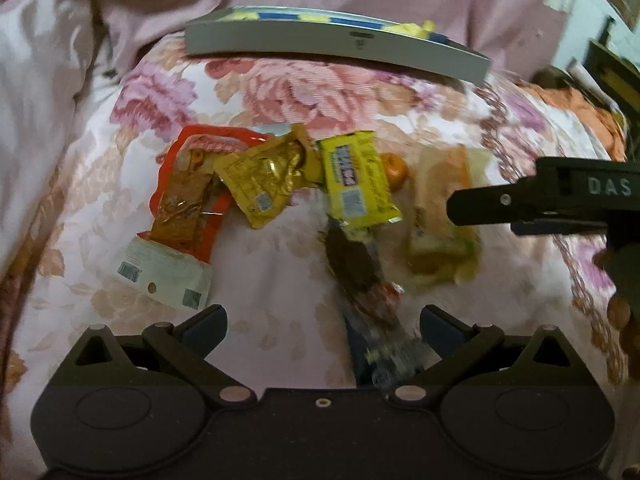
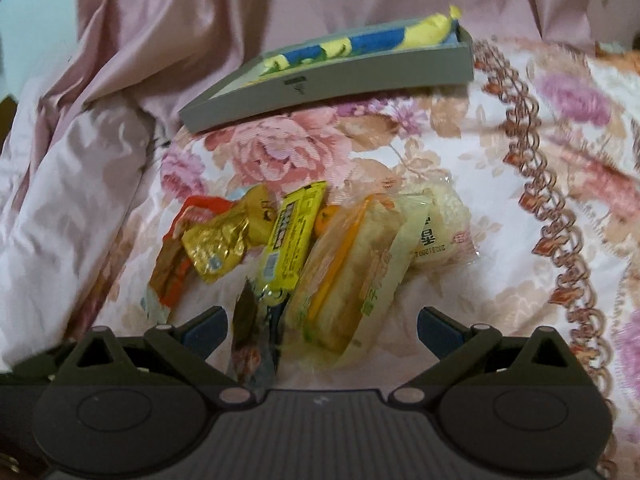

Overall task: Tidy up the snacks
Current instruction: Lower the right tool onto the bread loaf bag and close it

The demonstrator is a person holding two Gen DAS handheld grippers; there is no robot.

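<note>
floral bedspread [image 1: 280,92], pink quilt [image 2: 132,60], orange cloth [image 1: 576,108]

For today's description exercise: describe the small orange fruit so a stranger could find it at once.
Start at the grey tray on the floral bedspread, then drop to the snack pile below. The orange fruit peeks out between the yellow packet and the sandwich pack; it alone is round and unwrapped.

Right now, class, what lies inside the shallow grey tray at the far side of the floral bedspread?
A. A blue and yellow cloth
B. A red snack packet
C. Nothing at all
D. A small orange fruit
A: the shallow grey tray holds a blue and yellow cloth, while the snack packets lie together on the bedspread nearer the cameras.
</note>
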